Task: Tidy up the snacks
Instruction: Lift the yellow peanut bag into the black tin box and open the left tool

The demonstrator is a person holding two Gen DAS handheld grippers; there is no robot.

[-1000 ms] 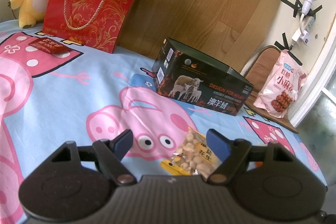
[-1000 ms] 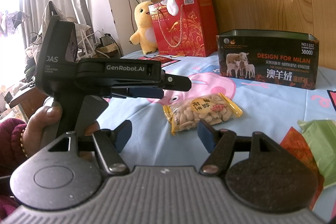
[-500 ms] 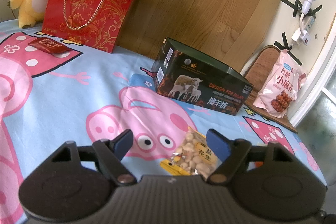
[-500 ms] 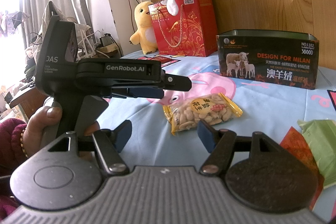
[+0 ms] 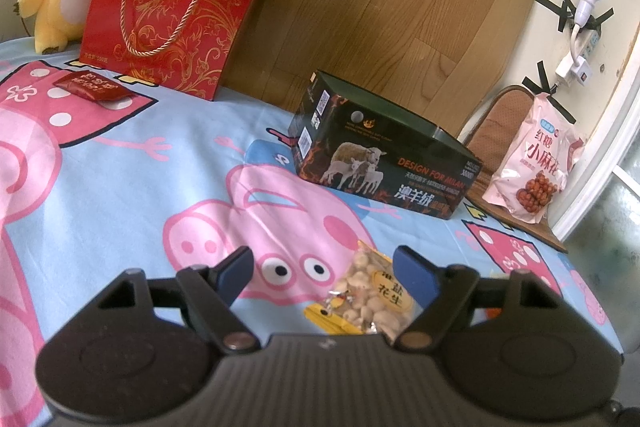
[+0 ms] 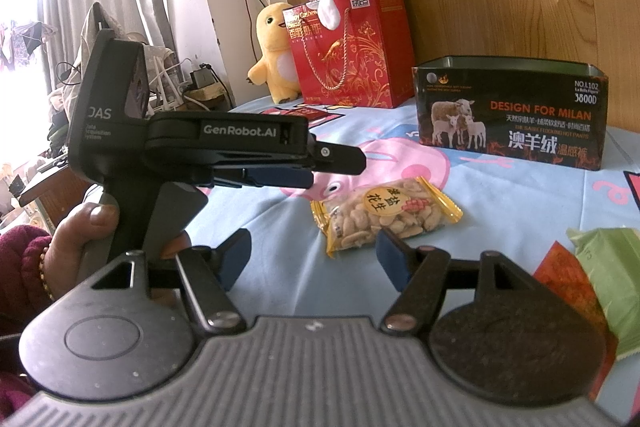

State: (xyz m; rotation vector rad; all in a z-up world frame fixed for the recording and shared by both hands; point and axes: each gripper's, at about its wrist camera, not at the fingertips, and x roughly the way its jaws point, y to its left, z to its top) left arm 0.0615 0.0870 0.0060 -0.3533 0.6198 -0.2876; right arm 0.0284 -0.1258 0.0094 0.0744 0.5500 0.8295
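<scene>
Nothing moved since before. Left gripper [image 5: 322, 267] and right gripper [image 6: 314, 251] both hover, jaws spread wide, empty. Peanut pack [image 6: 386, 213] lies on bed sheet [image 5: 120, 195], near dark box [image 6: 508, 119], not grabbed yet.

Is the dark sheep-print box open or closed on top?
Open: the sheep-print box has no lid, and its inner walls show. Contents cannot be seen.
</scene>
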